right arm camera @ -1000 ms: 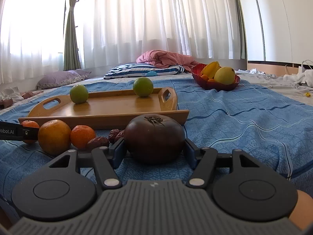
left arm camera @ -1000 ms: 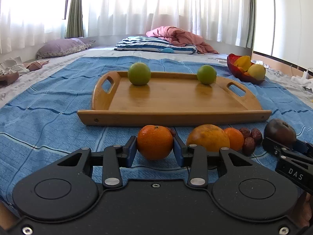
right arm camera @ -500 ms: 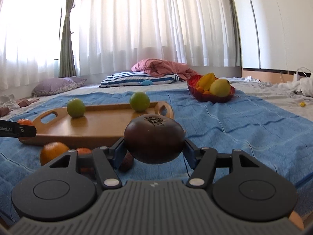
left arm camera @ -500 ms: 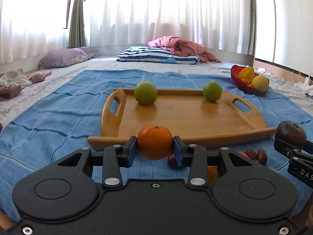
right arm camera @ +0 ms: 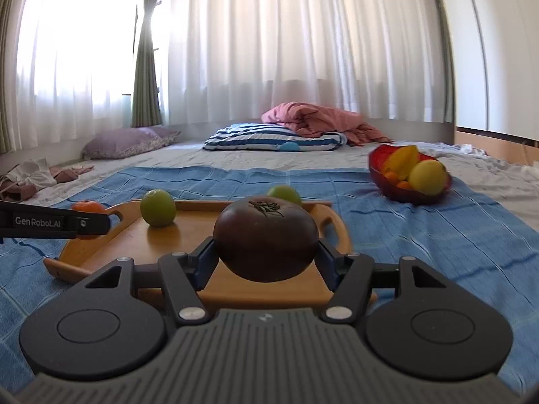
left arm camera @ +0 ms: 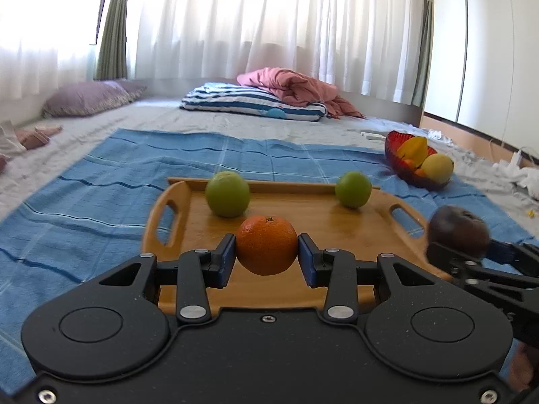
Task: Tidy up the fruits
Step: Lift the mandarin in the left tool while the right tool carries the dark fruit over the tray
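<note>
Orange mandarin (left arm camera: 266,249) sits pinched between the left gripper's (left arm camera: 266,255) blue pads, held above the near part of the wooden tray (left arm camera: 337,213). Ahead of that claw, two green fruits (left arm camera: 227,194) rest on the tray's far side. To its right, the right gripper (right arm camera: 266,258) clamps a dark tomato (right arm camera: 266,239) over the same tray.

Two limes (left arm camera: 227,194) (left arm camera: 353,189) sit along the tray's (left arm camera: 323,215) far edge, one near each end. The tray lies on the blanket (left arm camera: 101,181), with the fruit bowl (left arm camera: 419,163) at the blanket's far right corner.
</note>
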`<move>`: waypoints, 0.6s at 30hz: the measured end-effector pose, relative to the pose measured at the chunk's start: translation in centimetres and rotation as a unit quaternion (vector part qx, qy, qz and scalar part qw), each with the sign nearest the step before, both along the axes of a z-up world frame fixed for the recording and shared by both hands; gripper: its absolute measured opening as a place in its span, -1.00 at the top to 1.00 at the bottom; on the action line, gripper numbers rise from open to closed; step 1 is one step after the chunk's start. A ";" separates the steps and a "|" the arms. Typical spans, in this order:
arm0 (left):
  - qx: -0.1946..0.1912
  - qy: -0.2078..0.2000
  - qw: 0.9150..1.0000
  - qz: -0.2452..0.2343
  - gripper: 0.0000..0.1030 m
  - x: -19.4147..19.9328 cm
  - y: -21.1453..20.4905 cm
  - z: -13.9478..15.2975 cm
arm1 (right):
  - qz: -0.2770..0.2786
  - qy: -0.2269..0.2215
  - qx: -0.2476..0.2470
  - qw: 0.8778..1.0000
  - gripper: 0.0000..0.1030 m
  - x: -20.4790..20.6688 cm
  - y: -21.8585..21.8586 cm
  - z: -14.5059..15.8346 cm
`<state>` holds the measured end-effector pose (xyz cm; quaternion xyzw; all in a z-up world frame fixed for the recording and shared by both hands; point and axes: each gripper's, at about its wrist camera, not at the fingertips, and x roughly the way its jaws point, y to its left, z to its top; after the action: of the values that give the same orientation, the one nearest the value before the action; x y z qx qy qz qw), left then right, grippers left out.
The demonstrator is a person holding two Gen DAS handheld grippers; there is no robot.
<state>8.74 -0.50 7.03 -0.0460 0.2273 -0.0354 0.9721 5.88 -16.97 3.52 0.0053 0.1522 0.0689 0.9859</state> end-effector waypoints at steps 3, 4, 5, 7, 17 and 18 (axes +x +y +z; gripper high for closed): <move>-0.009 0.010 1.000 -0.006 0.27 2.0 0.0 0.1 | 0.012 0.010 -0.002 1.000 -0.26 2.3 0.7 0.6; -0.010 0.014 1.000 -0.009 0.27 2.8 0.0 0.1 | 0.015 0.014 -0.001 1.000 -0.26 3.1 0.8 0.8; -0.012 0.018 1.000 -0.010 0.27 3.5 0.0 0.1 | 0.018 0.018 0.000 1.000 -0.26 4.0 1.0 1.0; -0.019 0.028 0.999 -0.012 0.27 5.0 0.0 0.0 | 0.021 0.031 0.006 0.999 -0.26 5.9 1.3 1.3; -0.039 0.057 0.998 -0.011 0.27 12.1 -0.3 -1.0 | 0.045 0.096 0.053 0.993 -0.26 14.6 1.9 2.4; -0.036 0.059 0.998 -0.011 0.27 12.6 -0.5 -1.2 | 0.040 0.111 0.066 0.991 -0.26 16.1 1.8 2.3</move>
<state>21.35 -0.97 5.86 -0.0804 0.2836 -0.0516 0.9542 21.98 -15.14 5.86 0.0716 0.2560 0.1174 0.9568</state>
